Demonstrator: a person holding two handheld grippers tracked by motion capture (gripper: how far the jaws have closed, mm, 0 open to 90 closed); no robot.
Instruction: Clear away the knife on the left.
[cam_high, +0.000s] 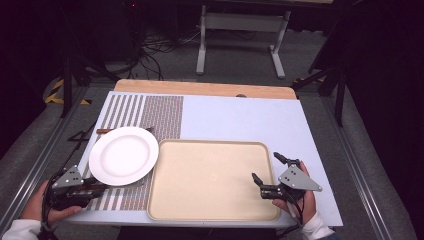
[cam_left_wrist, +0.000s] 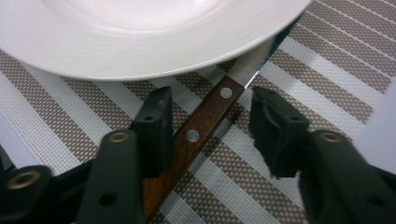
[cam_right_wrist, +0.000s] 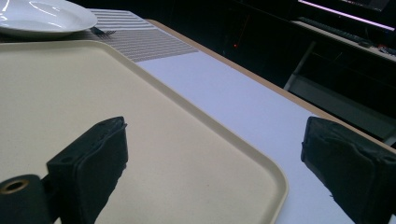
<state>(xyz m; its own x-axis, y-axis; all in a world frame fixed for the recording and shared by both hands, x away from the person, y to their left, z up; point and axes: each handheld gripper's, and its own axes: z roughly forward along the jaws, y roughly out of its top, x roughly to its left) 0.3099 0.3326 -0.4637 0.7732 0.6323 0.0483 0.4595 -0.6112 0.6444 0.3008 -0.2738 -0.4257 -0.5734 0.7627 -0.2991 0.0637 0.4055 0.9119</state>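
Left fingers (cam_left_wrist: 208, 133) straddle the wood-handled knife (cam_left_wrist: 201, 128): 1 finger touches the handle, the other stands clear, so nothing is clamped. Knife lies on the striped placemat (cam_left_wrist: 327, 56), blade running under the white plate (cam_left_wrist: 140, 42). My right fingers (cam_right_wrist: 215, 172) are spread wide over the corner of the beige tray (cam_right_wrist: 140, 116), holding nothing, above the surface (cam_high: 240, 120).

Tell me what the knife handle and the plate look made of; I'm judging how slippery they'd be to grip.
Knife handle: looks like reddish-brown wood, smooth, with two metal rivets. Plate: white, glossy with soft highlights, probably glazed ceramic, though hard plastic can't be ruled out.
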